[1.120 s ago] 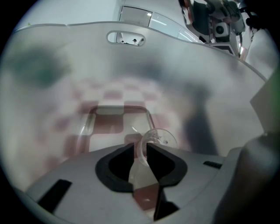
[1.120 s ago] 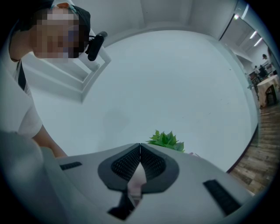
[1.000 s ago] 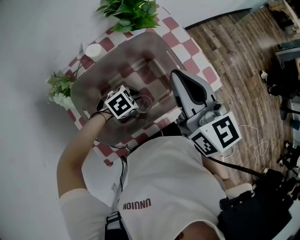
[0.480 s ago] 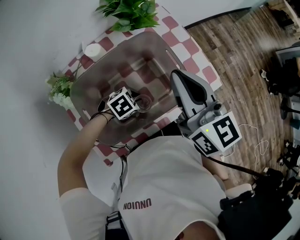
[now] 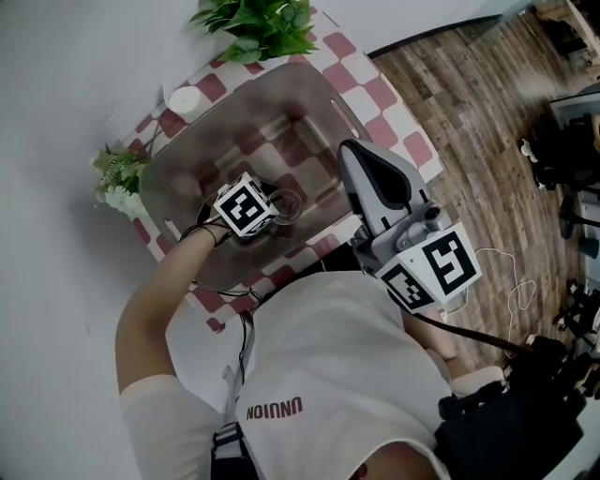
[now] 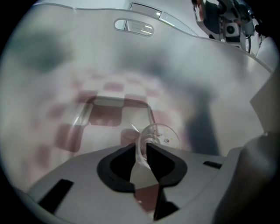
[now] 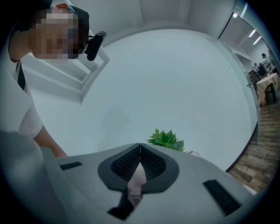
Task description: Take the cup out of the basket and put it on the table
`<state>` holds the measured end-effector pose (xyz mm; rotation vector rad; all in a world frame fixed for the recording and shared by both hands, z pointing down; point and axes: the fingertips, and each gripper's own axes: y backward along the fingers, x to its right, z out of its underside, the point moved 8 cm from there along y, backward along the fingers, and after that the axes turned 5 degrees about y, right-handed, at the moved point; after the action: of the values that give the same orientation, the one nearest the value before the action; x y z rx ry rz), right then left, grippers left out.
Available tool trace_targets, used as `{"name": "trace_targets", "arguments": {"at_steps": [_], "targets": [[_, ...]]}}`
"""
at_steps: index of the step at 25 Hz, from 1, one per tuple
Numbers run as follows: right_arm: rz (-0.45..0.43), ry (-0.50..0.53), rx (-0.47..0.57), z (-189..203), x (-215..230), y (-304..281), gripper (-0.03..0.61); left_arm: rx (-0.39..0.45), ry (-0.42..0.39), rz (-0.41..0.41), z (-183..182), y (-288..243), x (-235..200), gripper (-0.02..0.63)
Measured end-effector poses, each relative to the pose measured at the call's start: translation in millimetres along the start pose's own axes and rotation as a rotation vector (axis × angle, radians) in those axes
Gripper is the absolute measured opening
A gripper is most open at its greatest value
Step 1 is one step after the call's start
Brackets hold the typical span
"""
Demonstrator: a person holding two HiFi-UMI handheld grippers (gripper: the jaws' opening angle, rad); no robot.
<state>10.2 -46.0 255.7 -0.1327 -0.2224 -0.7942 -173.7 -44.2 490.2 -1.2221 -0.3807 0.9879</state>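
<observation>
A clear glass cup (image 5: 289, 203) stands on the floor of the translucent grey basket (image 5: 323, 89), near its front side. My left gripper (image 5: 275, 208) reaches down into the basket and is shut on the near rim of the cup (image 6: 161, 134); the thin glass wall is pinched between the black pads of the left gripper (image 6: 141, 151). My right gripper (image 5: 362, 157) is held outside the basket's right edge, above the table's front corner. In the right gripper view the right gripper (image 7: 140, 147) is shut with nothing in it and points at a white wall.
The basket sits on a red-and-white checked table (image 5: 389, 98) and covers most of it. A leafy green plant (image 5: 258, 28) stands behind it, a small flower bunch (image 5: 117, 178) at the left, a white round pot (image 5: 187, 100) at the back left. Wooden floor (image 5: 487, 112) lies to the right.
Almost nothing differs. The left gripper has shifted very slightly inside the basket while staying on the cup; the right gripper holds its place.
</observation>
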Motion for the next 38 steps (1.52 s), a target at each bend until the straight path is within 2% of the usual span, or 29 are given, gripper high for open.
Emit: {"name": "trace_targets", "arguments": {"at_steps": [11, 16, 28, 38], "targets": [[0.008, -0.003, -0.001, 1, 1, 1, 0.017, 0.02, 0.04, -0.015, 1, -3, -3, 0.076], [0.01, -0.002, 0.001, 0, 1, 1, 0.017, 0.031, 0.084, -0.014, 0, -3, -4, 0.057], [0.015, -0.003, 0.005, -1, 0, 3, 0.017, 0.007, -0.076, -0.1, -2, -2, 6, 0.037], [0.026, -0.01, 0.011, 1, 0, 6, 0.017, -0.036, -0.17, -0.126, 2, 2, 9, 0.035]]}}
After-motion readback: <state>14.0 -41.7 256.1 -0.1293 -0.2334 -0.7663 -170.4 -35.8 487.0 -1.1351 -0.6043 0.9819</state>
